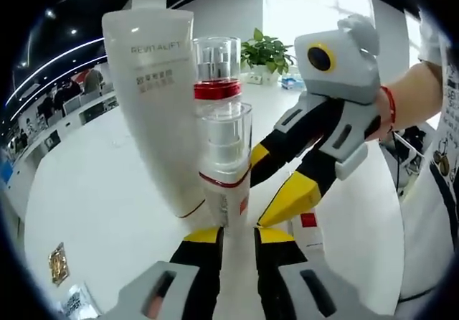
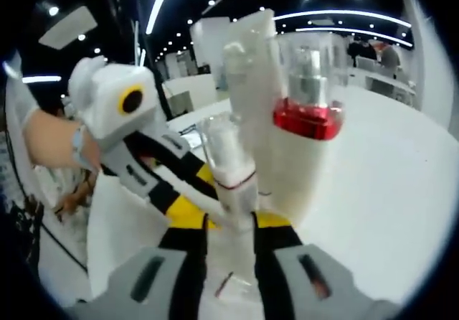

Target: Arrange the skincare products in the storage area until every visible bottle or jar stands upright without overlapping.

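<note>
Left gripper view: a white table (image 1: pixel 100 191) carries three skincare items standing upright, close together. A tall white tube (image 1: pixel 154 97) stands on its cap, lettered near the top. Just beside it, a clear-capped pump bottle (image 1: pixel 224 169) with a red band at the neck sits nearest the camera; behind it rises a second clear bottle with a red collar (image 1: pixel 217 65). The left gripper (image 1: pixel 237 237) has its yellow-tipped jaws apart, straddling the base of the pump bottle; contact cannot be told. The right gripper (image 1: pixel 265 191) enters from the right, held by a hand (image 1: pixel 409 101), its tips beside the pump bottle. A potted plant (image 1: pixel 267 53) stands far back.

Right gripper view: the right gripper (image 2: pixel 229 227) has jaws either side of the pump bottle (image 2: pixel 229 166); grip uncertain. The red-collared bottle (image 2: pixel 308 83) and tube (image 2: pixel 251 69) stand behind. The left gripper (image 2: pixel 183 205) comes in from the left.
</note>
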### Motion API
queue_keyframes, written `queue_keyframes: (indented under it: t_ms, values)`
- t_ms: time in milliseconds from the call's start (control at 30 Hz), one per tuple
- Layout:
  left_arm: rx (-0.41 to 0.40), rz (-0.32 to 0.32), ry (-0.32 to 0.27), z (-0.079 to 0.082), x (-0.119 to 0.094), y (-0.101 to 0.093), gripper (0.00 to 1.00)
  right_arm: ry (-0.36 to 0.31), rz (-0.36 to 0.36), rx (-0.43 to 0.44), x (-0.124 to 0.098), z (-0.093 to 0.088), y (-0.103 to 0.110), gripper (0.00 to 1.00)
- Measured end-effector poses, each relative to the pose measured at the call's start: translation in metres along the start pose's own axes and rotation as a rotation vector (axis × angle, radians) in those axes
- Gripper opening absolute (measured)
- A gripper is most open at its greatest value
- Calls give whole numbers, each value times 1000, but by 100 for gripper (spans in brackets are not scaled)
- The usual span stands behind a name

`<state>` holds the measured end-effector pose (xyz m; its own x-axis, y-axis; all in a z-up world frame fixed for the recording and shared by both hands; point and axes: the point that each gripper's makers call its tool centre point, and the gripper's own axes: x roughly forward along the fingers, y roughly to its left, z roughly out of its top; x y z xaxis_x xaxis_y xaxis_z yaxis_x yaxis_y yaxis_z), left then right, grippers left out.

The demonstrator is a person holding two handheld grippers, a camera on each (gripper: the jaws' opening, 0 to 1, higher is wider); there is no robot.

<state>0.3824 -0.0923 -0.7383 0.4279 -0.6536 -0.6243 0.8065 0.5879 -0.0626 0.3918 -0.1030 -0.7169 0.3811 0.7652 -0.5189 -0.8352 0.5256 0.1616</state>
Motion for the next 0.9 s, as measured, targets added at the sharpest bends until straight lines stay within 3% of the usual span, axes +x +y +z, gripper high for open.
queue_keyframes:
  t_ms: [167,267,400,533,633,900]
  values:
    - [-2,38,11,-3,-7,10,18,-22,-10,-24,-10,7,-2,23]
    - [-36,54,-1,-3,-19,14,18,-56,-13,-23,-26,13,-10,24]
    - [-66,70,-30,0,-34,12,19,-63,-1,-28,-49,6,-23,27]
    - [-112,40,-45,1,-39,-2,22,-58,40,-20,-58,-3,-24,31]
    - [-145,-2,-17,-3,-36,-17,24,2,89,-52,-57,-20,-19,35]
    - [-48,-56,48,-11,-26,-46,27,74,152,-73,-49,-46,-16,36]
